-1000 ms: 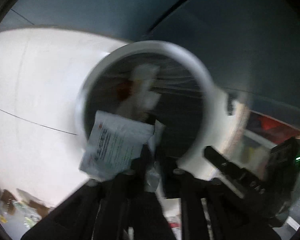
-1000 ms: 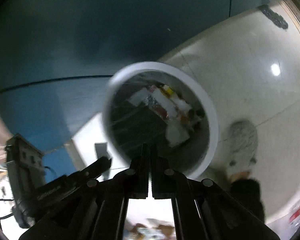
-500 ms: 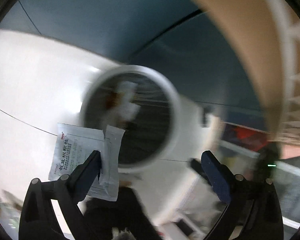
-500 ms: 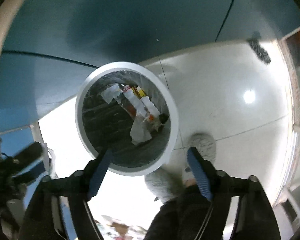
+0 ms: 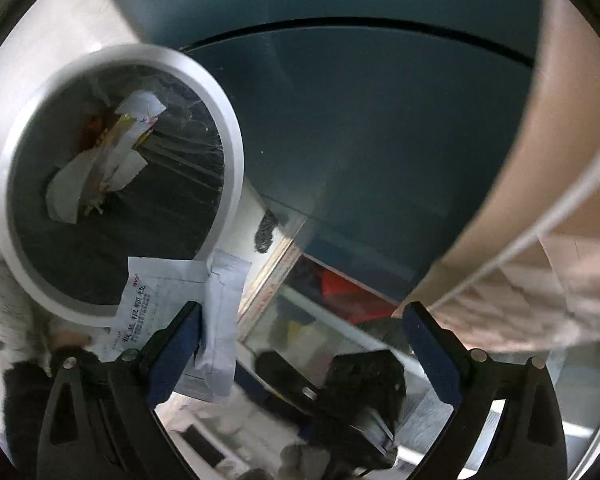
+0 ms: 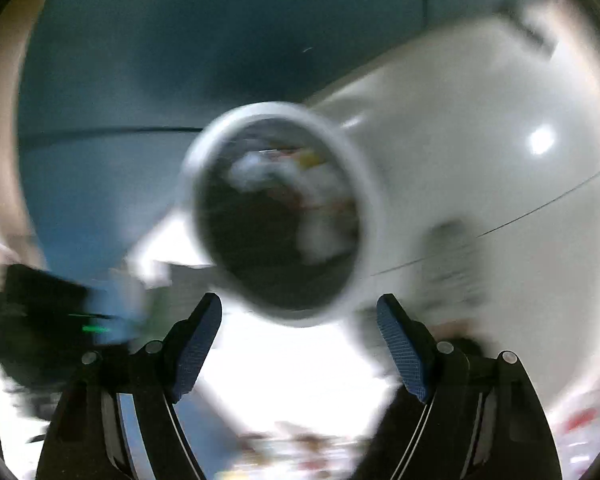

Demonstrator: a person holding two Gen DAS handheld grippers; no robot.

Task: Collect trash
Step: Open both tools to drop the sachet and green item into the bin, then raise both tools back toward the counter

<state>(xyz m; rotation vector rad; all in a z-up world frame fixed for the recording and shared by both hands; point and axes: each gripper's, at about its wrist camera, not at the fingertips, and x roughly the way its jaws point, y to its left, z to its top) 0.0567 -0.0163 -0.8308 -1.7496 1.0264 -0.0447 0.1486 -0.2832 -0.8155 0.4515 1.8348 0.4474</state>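
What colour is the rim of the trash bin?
Pale grey-white, around a dark bagged inside. The rim shows best in the left wrist view.

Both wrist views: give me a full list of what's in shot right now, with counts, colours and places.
Trash bin: one, white rim, dark liner, on the floor by the blue wall.
Trash in bin: several scraps, white, yellow and red, lying on the liner.
Sachet: one, white with printed text, stuck against the left finger of the left tongs, partly over the bin rim.
Floor: pale glossy tiles.
Wall: blue panels.
Furry slipper: one seen, grey, beside the bin.
Left tongs: black with blue pads, open.
Right tongs: black with blue pads, open, nothing between them, view blurred.
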